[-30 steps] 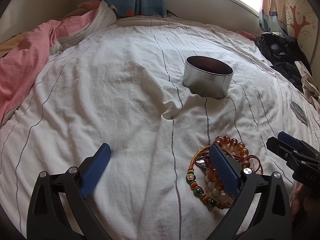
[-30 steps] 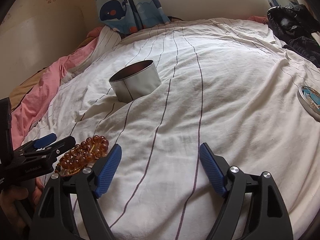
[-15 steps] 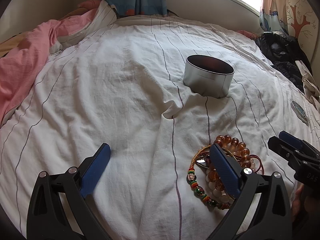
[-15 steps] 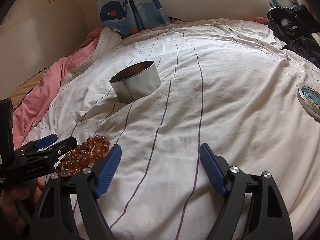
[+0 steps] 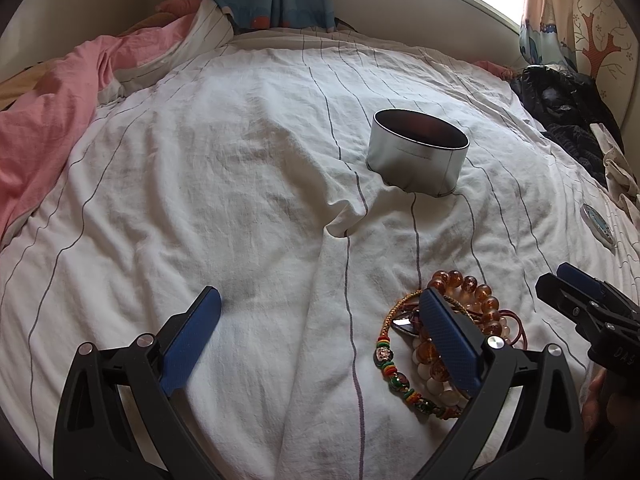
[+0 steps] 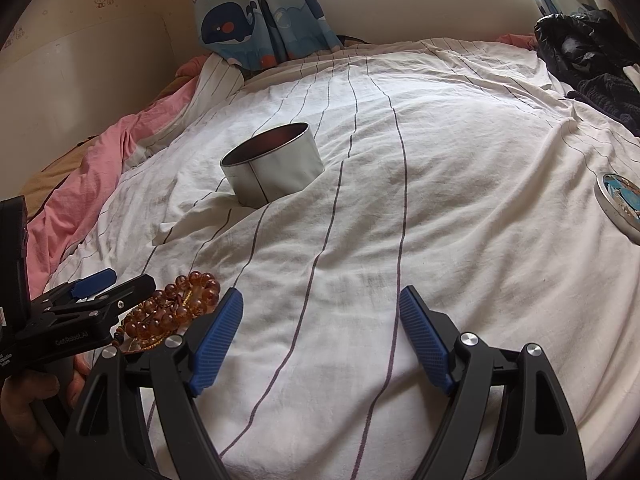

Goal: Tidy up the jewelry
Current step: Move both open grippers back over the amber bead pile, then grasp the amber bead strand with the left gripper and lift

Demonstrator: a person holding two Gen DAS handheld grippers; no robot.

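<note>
A heap of jewelry (image 5: 472,300) lies on the white striped duvet: amber bead bracelets, a pale bead bracelet and a cord with coloured beads. My left gripper (image 5: 320,300) is open, and its right finger stands over the heap's middle without gripping anything. The bare sheet shows between its fingers. In the right wrist view the amber beads (image 6: 172,312) lie just left of my right gripper (image 6: 320,298), which is open over bare sheet. An open round silver tin (image 5: 416,156) (image 6: 276,168) stands farther back on the bed.
A round lid with a blue picture (image 6: 620,204) (image 5: 596,224) lies at the bed's right side. Dark clothing (image 5: 560,108) is piled at the far right, and a pink blanket (image 5: 48,120) lies along the left. A hand holds the left gripper (image 6: 130,279).
</note>
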